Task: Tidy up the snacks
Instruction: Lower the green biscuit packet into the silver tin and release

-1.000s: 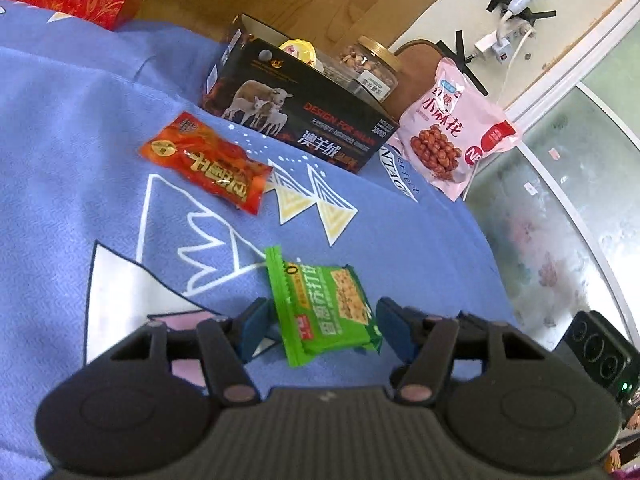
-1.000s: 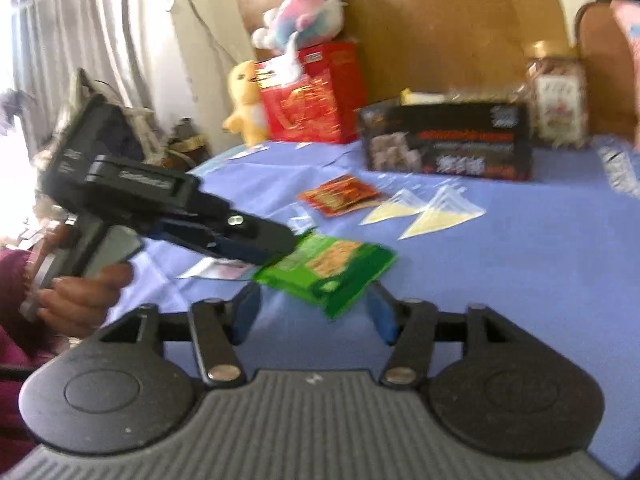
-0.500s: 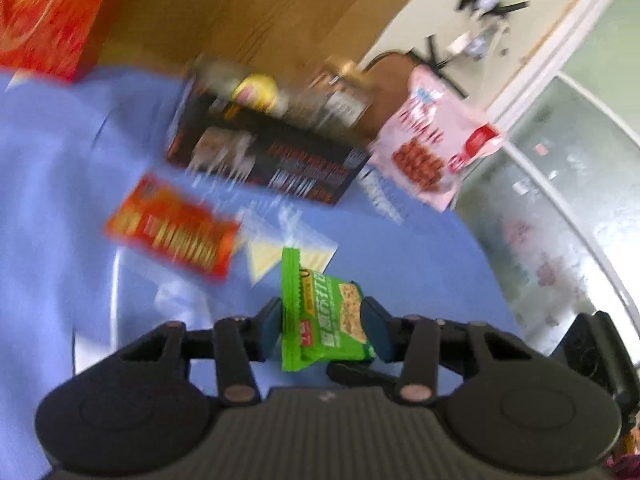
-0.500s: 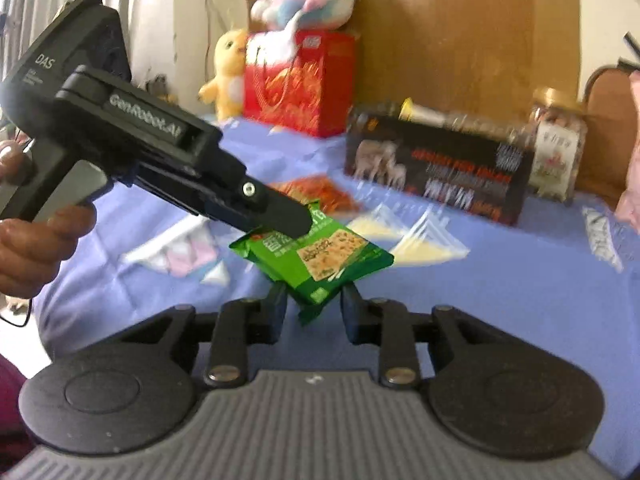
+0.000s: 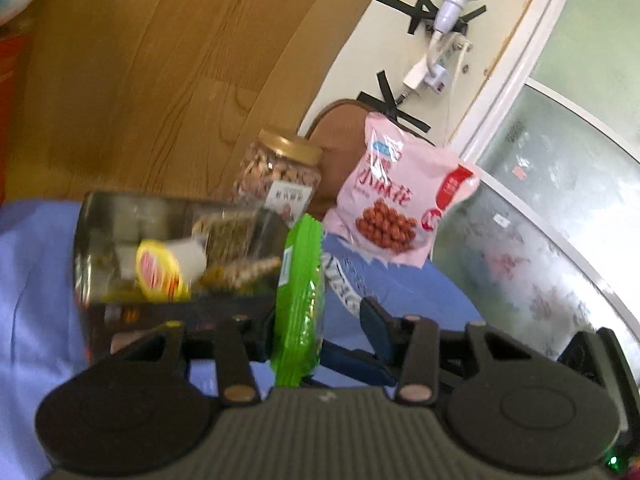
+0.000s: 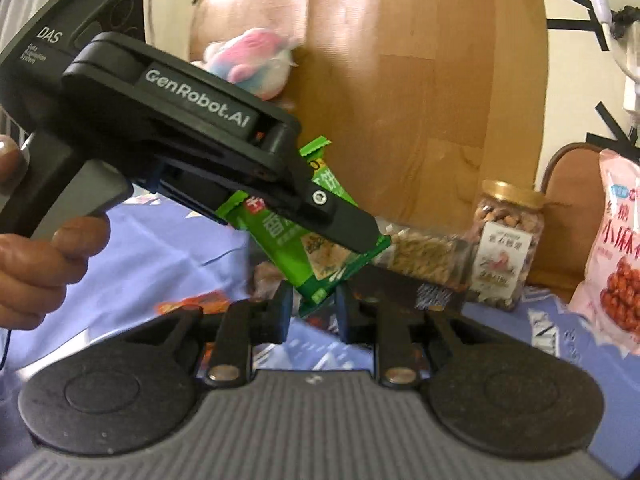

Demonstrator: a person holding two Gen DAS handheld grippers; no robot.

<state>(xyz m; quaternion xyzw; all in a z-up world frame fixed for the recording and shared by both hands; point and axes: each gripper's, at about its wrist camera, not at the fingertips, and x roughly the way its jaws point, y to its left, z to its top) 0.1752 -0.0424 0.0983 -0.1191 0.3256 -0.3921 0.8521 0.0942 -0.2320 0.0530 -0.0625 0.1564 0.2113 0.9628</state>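
Observation:
A green snack packet (image 5: 300,300) is held in the air, edge-on in the left wrist view and face-on in the right wrist view (image 6: 304,252). My right gripper (image 6: 312,316) is shut on its lower corner. My left gripper (image 5: 316,328) has its jaws apart, with the packet against the left finger; it also shows in the right wrist view (image 6: 360,236), lying across the packet. The open black box (image 5: 168,256) with snacks inside sits just beyond on the blue cloth (image 5: 28,280).
A nut jar with a gold lid (image 5: 280,176) and a pink snack bag (image 5: 404,204) stand behind the box, by a brown chair back (image 6: 568,216). A red-orange packet (image 6: 192,304) lies on the cloth. A wooden panel and plush toy (image 6: 248,60) are behind.
The green packet has been lifted off the cloth and carried toward the black box. My right gripper closed on its corner; the left jaws went from closed on it to apart.

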